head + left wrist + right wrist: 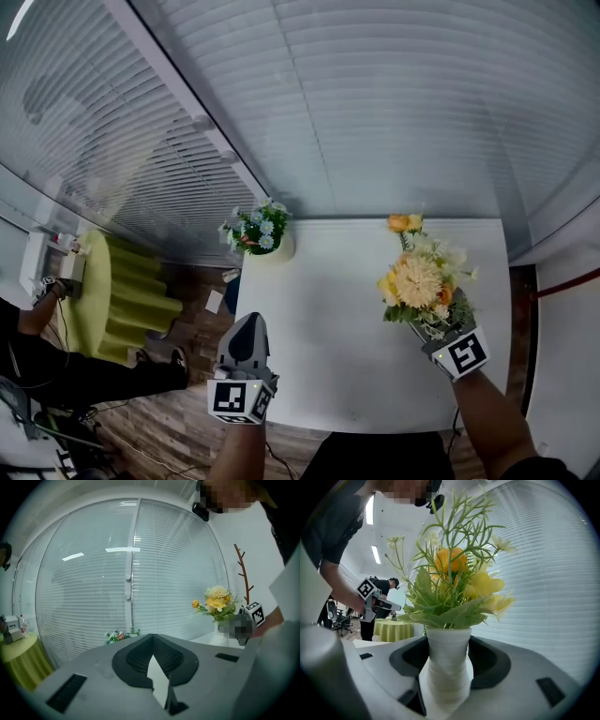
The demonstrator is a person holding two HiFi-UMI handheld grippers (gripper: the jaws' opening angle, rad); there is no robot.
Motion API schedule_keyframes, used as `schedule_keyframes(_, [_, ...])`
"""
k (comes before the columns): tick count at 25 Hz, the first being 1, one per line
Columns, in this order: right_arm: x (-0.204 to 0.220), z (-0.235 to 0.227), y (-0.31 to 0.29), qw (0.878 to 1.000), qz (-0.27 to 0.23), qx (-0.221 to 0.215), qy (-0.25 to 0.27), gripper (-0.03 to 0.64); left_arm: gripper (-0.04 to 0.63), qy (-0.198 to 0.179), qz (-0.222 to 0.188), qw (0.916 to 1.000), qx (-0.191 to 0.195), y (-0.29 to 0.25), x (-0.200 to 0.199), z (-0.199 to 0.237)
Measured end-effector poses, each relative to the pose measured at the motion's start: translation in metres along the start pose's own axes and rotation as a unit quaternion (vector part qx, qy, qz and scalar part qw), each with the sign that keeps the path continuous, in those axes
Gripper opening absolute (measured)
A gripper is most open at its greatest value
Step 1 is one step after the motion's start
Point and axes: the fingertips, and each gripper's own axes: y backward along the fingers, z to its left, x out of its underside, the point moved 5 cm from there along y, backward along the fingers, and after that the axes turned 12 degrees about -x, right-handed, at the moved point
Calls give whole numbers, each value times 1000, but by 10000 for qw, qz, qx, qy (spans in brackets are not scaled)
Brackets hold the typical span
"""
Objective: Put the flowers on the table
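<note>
Here, your right tongs [427,328] grip a white ribbed vase of yellow flowers [446,667] over the white bench [328,309]; your left tongs [249,323] are closed, empty.

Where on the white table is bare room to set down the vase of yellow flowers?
Widest bare patch: the middle of the table, between the blue-flower pot at the far left corner and the yellow bouquet clamped in the right gripper. The far right corner is also bare. Crowded: the near left edge, where the left gripper hovers.
</note>
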Motion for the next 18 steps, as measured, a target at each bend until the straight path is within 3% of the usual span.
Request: schedule_keyframes(18, [23, 13, 10, 9996, 134, 239, -121, 272, -5, -209, -45, 9997, 94, 4, -6, 3])
